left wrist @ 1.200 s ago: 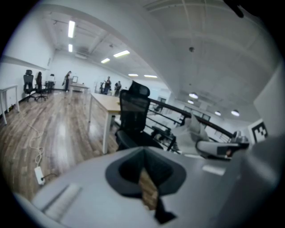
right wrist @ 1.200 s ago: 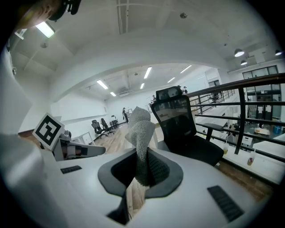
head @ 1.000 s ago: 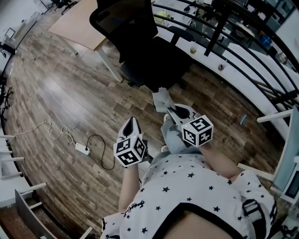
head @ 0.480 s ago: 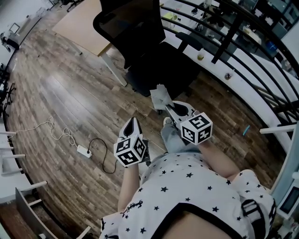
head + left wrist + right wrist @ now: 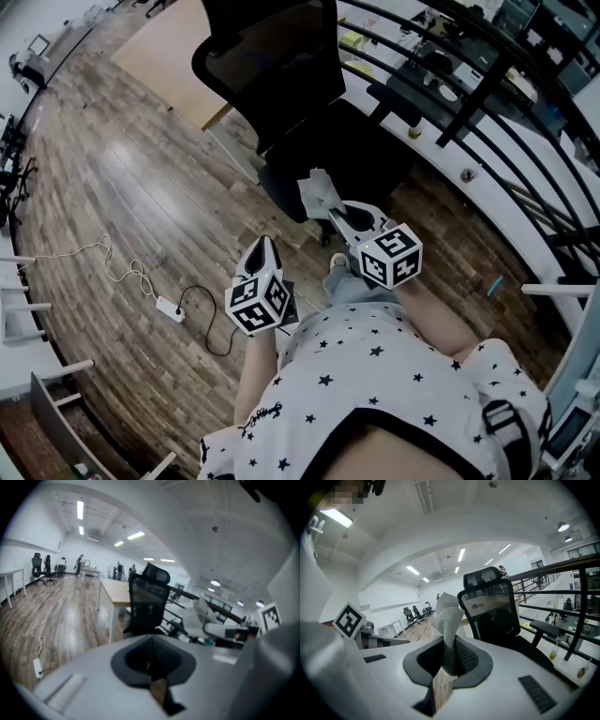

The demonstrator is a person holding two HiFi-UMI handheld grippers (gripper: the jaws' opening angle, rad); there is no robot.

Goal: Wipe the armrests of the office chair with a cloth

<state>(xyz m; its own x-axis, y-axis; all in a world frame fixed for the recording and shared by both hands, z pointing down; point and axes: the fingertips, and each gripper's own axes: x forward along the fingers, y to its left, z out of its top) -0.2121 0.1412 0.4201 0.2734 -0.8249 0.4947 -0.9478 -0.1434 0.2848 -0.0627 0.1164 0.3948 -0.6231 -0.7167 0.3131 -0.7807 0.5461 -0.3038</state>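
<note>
Stepped nearer the office chair (image 5: pixel 281 66). Holding the grey cloth (image 5: pixel 317 192) pinched upright in the right tool (image 5: pixel 333 212), short of the armrest (image 5: pixel 394 94); carrying the left tool (image 5: pixel 265 247) closed and empty alongside.

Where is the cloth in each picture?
Head view: cloth, middle, sticking out of the right gripper, just before the office chair.
Left gripper view: pale blur at the right, probably the cloth.
Right gripper view: cloth in the middle, pinched between the jaws.
Shared landmark: the black office chair.
</note>
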